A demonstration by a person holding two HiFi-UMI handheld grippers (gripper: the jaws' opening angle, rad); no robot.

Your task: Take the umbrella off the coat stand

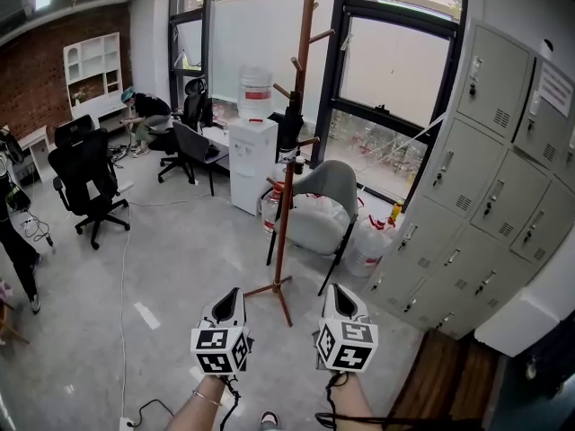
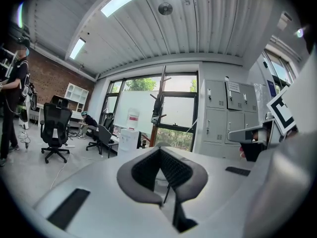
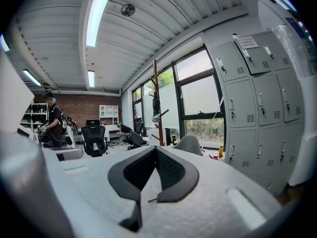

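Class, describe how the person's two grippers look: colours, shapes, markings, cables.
The left gripper and right gripper: light grey bodies, black-rimmed pointed jaws, each bearing a cube with black-and-white square markers. Black cables trail. A bracelet on the left wrist; no sleeves.

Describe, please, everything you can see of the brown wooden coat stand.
The reddish-brown wooden coat stand is a slim upright pole with short pegs angled upward and splayed legs on the grey floor. It stands before the window, between a white water dispenser and a grey chair. A dark folded umbrella hangs on its upper pegs.
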